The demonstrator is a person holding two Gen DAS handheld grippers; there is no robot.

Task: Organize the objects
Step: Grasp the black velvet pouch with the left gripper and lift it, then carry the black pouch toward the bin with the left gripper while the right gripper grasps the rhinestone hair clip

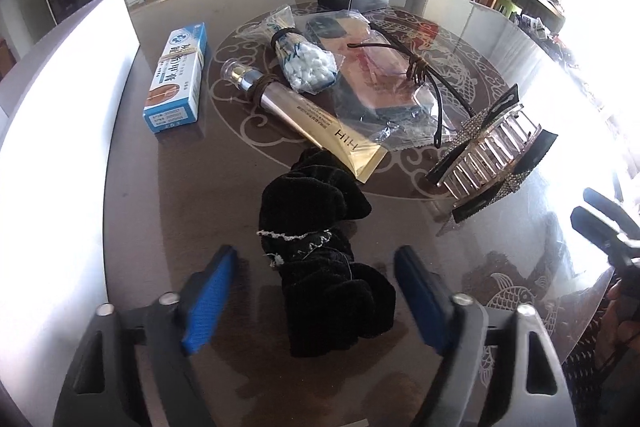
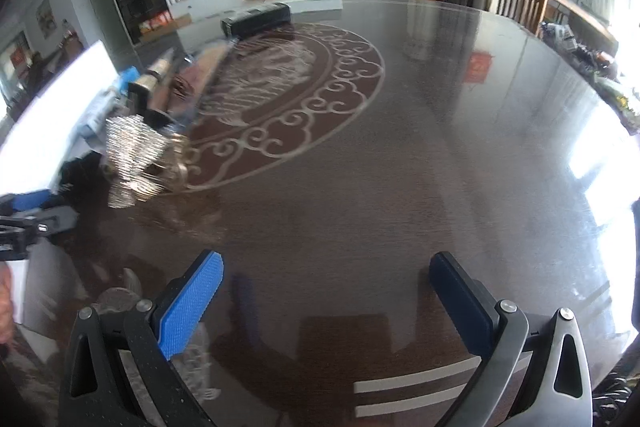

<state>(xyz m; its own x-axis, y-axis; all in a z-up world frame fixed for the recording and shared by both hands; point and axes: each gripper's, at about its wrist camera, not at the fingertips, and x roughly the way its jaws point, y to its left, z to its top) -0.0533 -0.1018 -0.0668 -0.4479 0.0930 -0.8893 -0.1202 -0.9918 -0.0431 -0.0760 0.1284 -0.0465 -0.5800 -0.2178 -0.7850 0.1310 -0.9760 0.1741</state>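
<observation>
Left gripper (image 1: 316,287) spread wide around the black velvet scrunchie (image 1: 320,259) lying on the glass table (image 1: 160,227), soft, light, squashy, likely best pinched at its beaded waist, while the right gripper (image 2: 326,291) hangs open over bare tabletop, holding nothing

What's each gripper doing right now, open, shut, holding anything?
Left gripper: open, fingers either side of the black velvet scrunchie, not clamped on it.
Right gripper: open, empty, over the bare table.
</observation>
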